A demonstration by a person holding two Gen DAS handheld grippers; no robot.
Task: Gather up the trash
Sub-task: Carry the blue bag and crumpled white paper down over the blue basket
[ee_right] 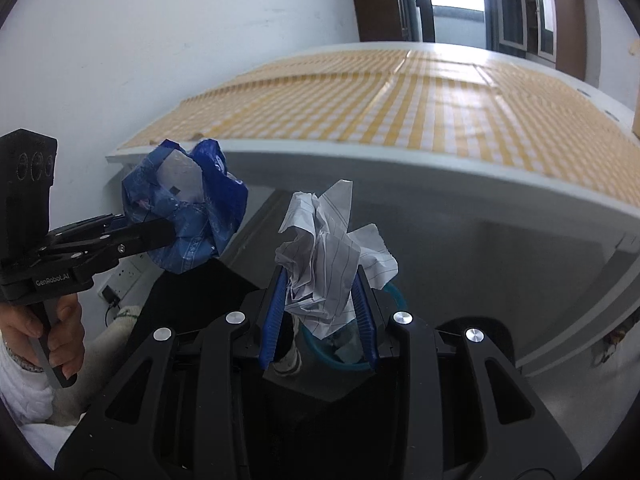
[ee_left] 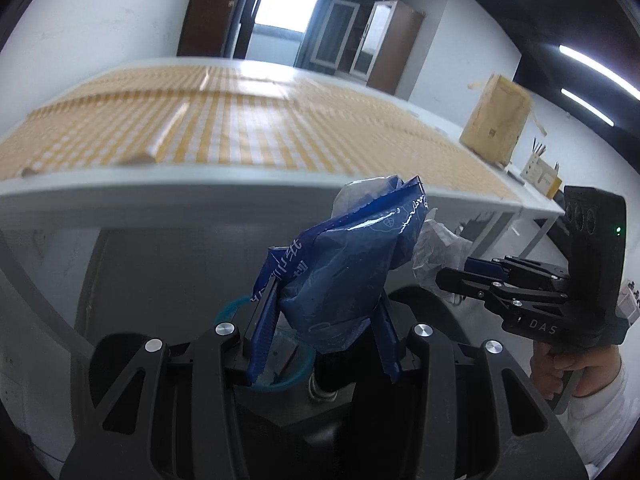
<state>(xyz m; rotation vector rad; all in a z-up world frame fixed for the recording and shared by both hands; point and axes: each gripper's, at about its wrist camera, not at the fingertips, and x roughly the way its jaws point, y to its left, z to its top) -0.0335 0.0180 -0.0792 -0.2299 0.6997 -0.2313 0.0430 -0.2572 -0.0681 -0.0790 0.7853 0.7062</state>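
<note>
blue wrapper [ee_left: 340,264] | left tongs [ee_left: 324,320] clamped | crumpled paper [ee_right: 328,264] | right tongs [ee_right: 320,312] clamped

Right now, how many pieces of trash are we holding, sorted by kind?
Blue plastic wrapper: 1, clamped in the left gripper
Crumpled lined paper: 1, clamped in the right gripper
Total: 2 pieces, both held off the table edge, above a blue-rimmed bin.
</note>
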